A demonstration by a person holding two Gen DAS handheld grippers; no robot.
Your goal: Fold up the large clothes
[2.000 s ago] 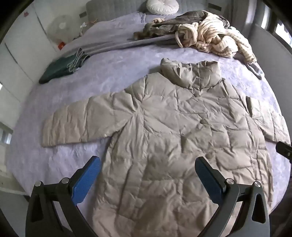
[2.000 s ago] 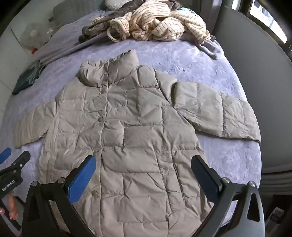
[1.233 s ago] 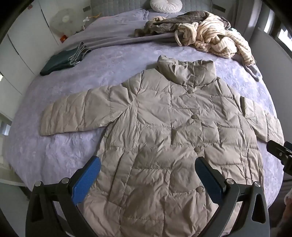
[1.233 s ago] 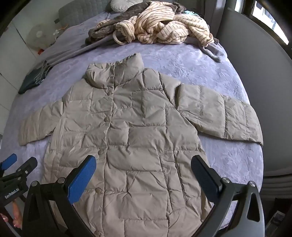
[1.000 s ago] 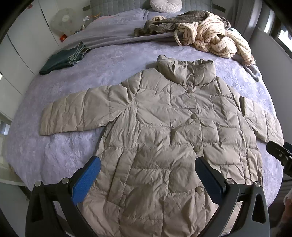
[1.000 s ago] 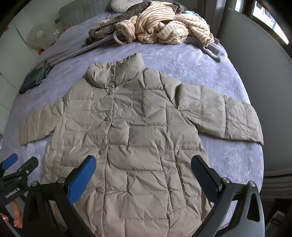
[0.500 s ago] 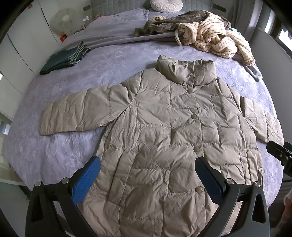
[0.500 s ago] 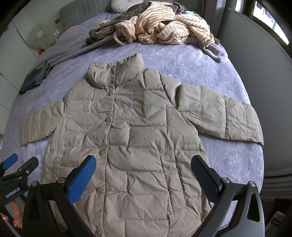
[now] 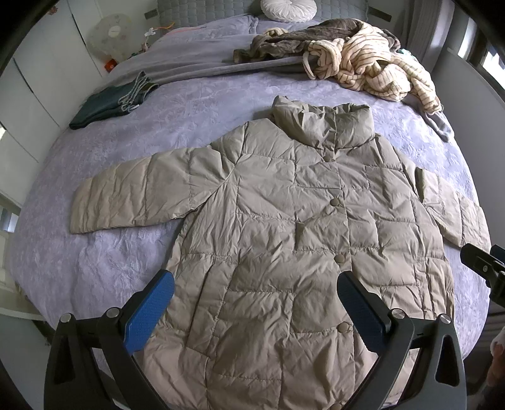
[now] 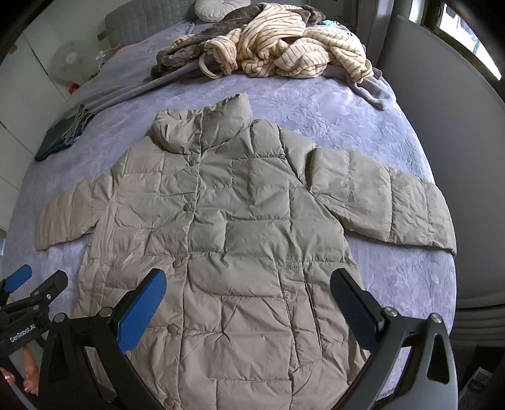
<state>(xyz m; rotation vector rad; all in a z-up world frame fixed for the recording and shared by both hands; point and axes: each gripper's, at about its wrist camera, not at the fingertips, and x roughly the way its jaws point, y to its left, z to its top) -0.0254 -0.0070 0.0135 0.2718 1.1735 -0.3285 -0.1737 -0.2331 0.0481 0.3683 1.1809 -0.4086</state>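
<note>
Purple bed [image 9: 132, 157] as landmark: round white pillow [image 9: 288, 9] at its head, striped heap [image 9: 372, 72] on brown garment [image 9: 284, 44] near head, dark green folded cloth [image 9: 107, 104] at left edge, white fan [image 9: 109, 33] beyond left corner.

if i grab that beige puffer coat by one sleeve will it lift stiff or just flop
Probably flop: the puffer coat lies flat and creased across the bed, with no rigid shape. Its puffy quilted panels suggest it is light for its size. The smooth, slightly shiny shell on the sleeve may slip in narrow jaws, so take a deep bite.
</note>
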